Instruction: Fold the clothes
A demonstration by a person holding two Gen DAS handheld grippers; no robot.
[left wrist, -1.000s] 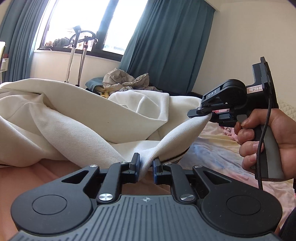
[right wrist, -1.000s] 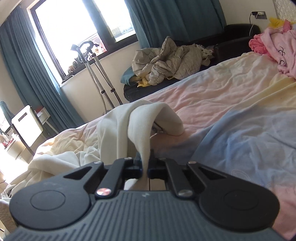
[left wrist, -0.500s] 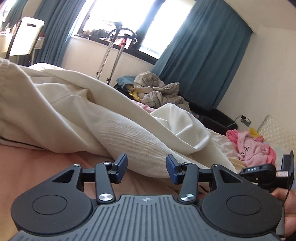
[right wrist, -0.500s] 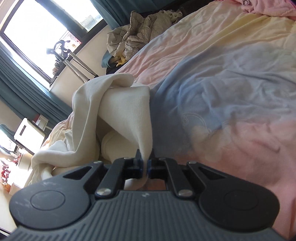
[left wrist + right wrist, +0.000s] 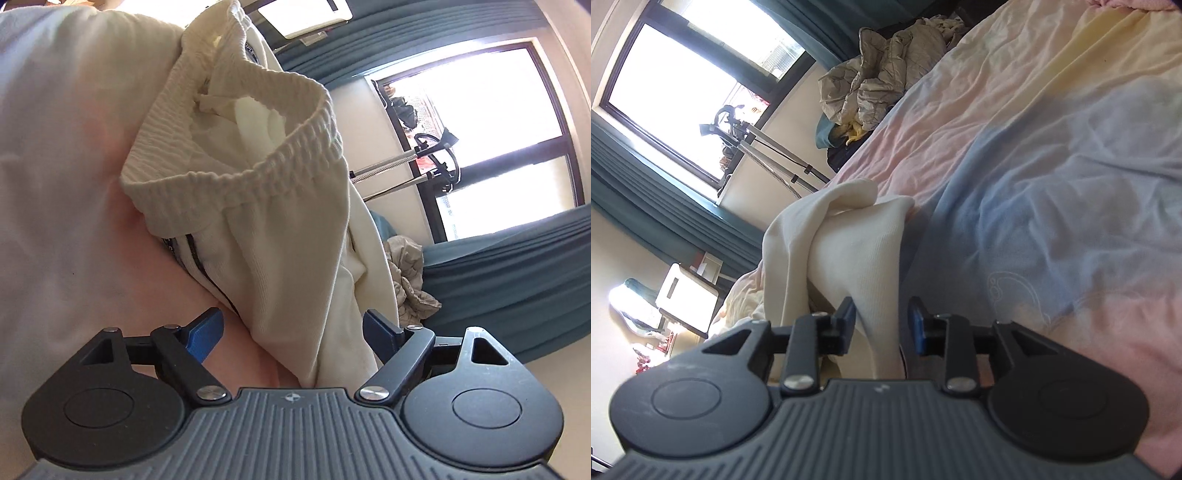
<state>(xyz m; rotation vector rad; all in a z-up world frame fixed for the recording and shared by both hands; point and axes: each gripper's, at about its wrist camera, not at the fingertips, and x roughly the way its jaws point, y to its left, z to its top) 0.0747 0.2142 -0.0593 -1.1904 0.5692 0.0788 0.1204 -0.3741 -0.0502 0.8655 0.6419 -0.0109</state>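
Right now both grippers are letting go of the cream sweatpants [image 5: 280,236], which lie in a loose heap on the bed [image 5: 1052,177]. The left gripper [image 5: 293,334] has its jaws spreading wide, the blue pads clear of the cloth that bulges between them, up near the ribbed elastic waistband [image 5: 236,173]. The right gripper [image 5: 881,319] is also opening; a fold of the leg [image 5: 864,258] stands between its jaws, and the pads look just off it, not pinching.

From where I stand, the worry is that the fabric is far from flat. The waistband gapes open and twisted, and the leg end stands up in a peaked ridge over the pastel bedsheet [image 5: 1071,229], so once released it will probably slump whichever way its own weight takes it, leaving a crooked fold. A pad could also snag the knit as either gripper draws back, dragging the layer out of line. The soft, rumpled sheet underneath will not help anything stay square.
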